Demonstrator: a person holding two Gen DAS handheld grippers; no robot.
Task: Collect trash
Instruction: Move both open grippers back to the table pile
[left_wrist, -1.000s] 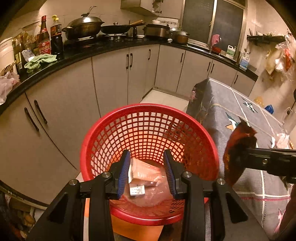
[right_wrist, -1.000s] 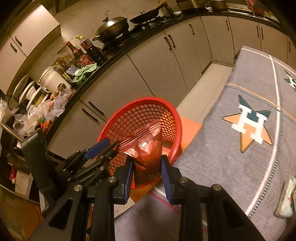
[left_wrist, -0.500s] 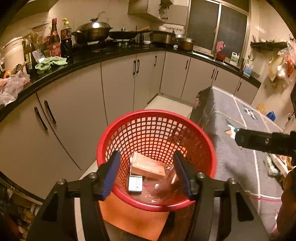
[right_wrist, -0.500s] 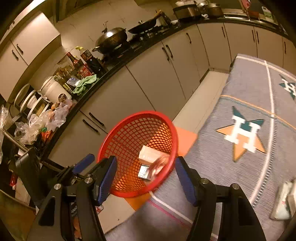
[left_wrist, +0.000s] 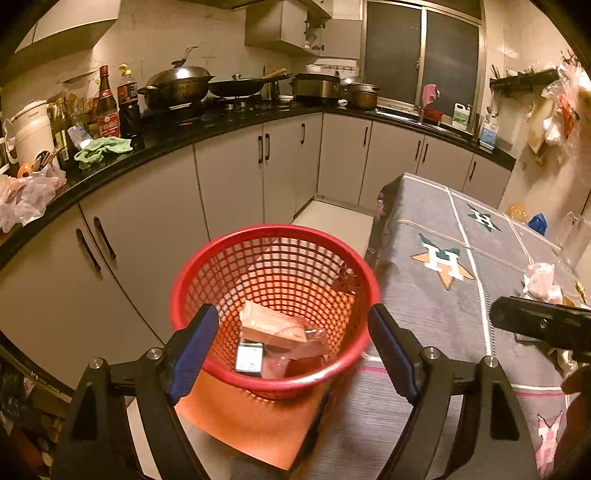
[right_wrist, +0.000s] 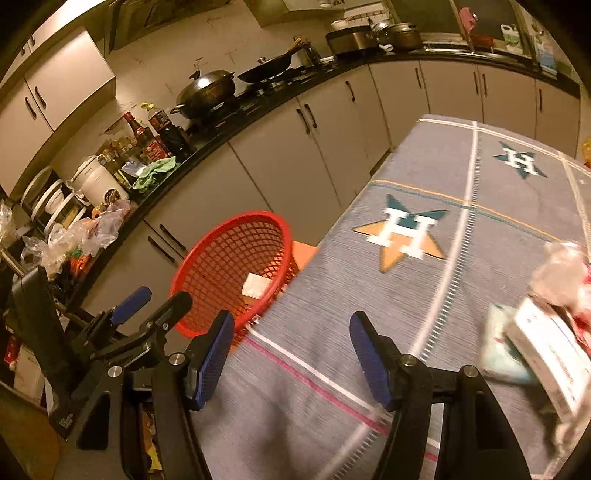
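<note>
A red mesh basket (left_wrist: 207, 254) (right_wrist: 207, 258) stands on an orange stool beside the table. Inside it lie a pink packet (left_wrist: 271, 325), a small labelled box (left_wrist: 249, 356) and clear wrapping. My left gripper (left_wrist: 291, 347) hovers above the basket's near rim, its jaws still opening, nothing between them. My right gripper (right_wrist: 291, 350) is open and empty over the grey cloth of the table (right_wrist: 424, 295). More trash lies at the table's right: a crumpled pink wrapper (right_wrist: 565, 273) (left_wrist: 541, 280), a white carton (right_wrist: 550, 354) and a pale packet (right_wrist: 496, 347).
Grey cabinets (left_wrist: 236, 173) under a black counter curve behind the basket, with a wok (left_wrist: 181, 86), bottles (left_wrist: 107, 107) and a green cloth (left_wrist: 103, 149). The right gripper's side (left_wrist: 539, 326) shows at the left wrist view's right edge. White floor runs between table and cabinets.
Both grippers let go: the pink packet and the dark red bag dropped into the basket. The left gripper drew back and up; the right swung from the basket over the table towards the trash there.
</note>
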